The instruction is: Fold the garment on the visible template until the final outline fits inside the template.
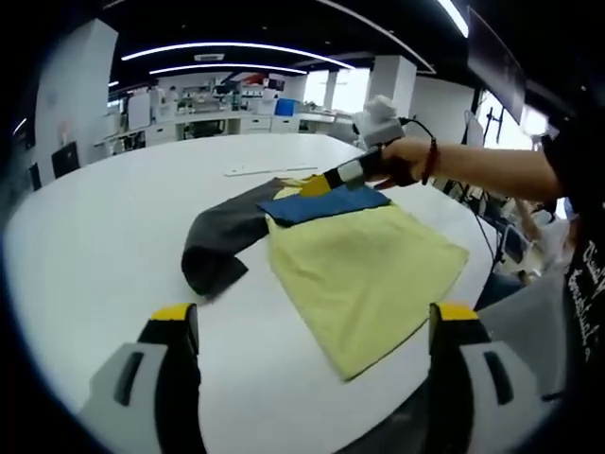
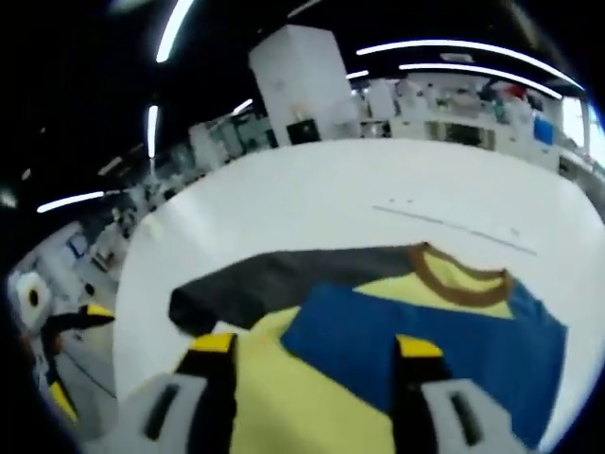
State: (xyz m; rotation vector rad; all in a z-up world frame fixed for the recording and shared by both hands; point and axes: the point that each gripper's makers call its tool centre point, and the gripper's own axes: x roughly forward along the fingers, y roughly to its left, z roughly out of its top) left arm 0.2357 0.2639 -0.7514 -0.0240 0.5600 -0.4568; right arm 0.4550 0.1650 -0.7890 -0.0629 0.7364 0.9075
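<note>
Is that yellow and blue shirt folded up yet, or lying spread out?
Partly folded. The shirt has its grey sleeve sticking out sideways, while the right gripper works at its blue band.

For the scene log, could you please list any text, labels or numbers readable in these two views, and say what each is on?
No text can be read in either view.
Pale lettering on the person's dark sleeve: too blurred and cut off to read.
Garment, table and both grippers: no print or labels seen.
Background shelves and boxes: too small to tell.
</note>
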